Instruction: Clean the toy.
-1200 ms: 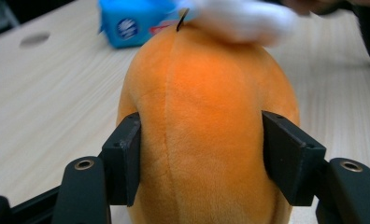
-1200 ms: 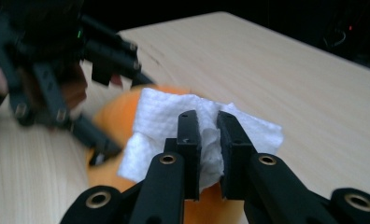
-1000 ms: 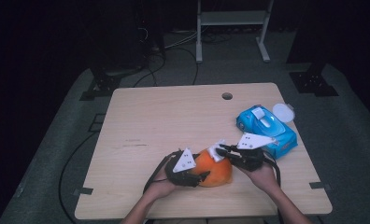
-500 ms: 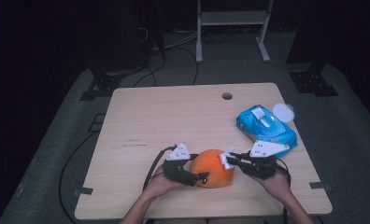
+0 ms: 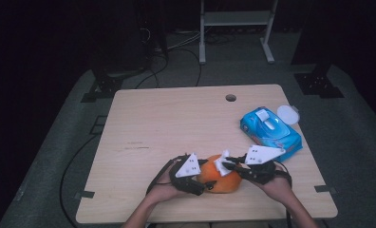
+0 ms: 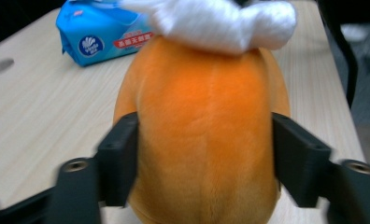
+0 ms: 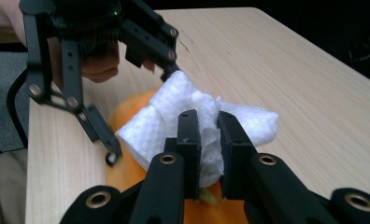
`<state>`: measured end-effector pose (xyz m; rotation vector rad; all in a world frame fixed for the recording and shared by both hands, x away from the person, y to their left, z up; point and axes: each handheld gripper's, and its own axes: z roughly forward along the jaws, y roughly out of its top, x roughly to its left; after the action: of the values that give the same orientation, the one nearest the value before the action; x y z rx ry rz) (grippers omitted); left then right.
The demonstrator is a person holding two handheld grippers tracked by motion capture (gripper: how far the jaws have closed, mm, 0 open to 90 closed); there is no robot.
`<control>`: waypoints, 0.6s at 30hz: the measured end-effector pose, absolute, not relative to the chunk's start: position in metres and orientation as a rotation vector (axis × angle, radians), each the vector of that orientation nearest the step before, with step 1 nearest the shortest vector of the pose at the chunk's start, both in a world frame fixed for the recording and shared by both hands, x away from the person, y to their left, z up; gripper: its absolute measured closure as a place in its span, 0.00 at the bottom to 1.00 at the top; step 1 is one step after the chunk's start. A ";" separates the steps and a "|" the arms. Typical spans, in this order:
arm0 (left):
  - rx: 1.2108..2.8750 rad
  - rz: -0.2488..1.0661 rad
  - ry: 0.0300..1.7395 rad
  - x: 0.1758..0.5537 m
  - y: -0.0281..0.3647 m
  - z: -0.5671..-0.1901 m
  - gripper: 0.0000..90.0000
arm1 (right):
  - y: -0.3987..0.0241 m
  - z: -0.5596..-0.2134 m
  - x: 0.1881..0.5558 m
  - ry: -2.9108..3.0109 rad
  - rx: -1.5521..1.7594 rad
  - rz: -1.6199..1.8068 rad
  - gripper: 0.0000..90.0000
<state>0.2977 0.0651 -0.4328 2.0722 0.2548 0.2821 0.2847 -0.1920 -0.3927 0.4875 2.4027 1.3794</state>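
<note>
Left jaws: my left gripper (image 6: 199, 158) has just been opening; the jaws now flank the orange plush toy (image 6: 206, 140) loosely.
Right jaws: my right gripper (image 7: 209, 140) pinches a white tissue (image 7: 174, 116), resting atop the toy.
Change: the left gripper now meets the toy's side, so I judge wiping is underway.
Toy: near the table's (image 5: 176, 118) front edge.
Around: blue wipes pack (image 5: 271, 130) and white lid (image 5: 288, 114) lie well apart; nothing blocks me.

Black grippers (image 5: 201, 183) (grey three-cornered plates)
</note>
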 end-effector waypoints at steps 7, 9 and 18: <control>2.043 0.101 0.446 0.312 0.066 -0.437 0.21 | -0.205 -0.394 0.284 2.390 0.531 1.356 0.89; 2.051 0.222 0.358 0.302 0.060 -0.429 0.34 | -0.194 -0.389 0.279 2.389 0.488 1.331 0.89; 2.043 0.250 0.288 0.295 0.057 -0.424 0.39 | -0.187 -0.379 0.275 2.381 0.409 1.324 0.89</control>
<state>0.2947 0.0572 -0.4236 2.0428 0.2880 0.2499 0.2749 -0.1867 -0.3788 0.4095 2.3814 1.3241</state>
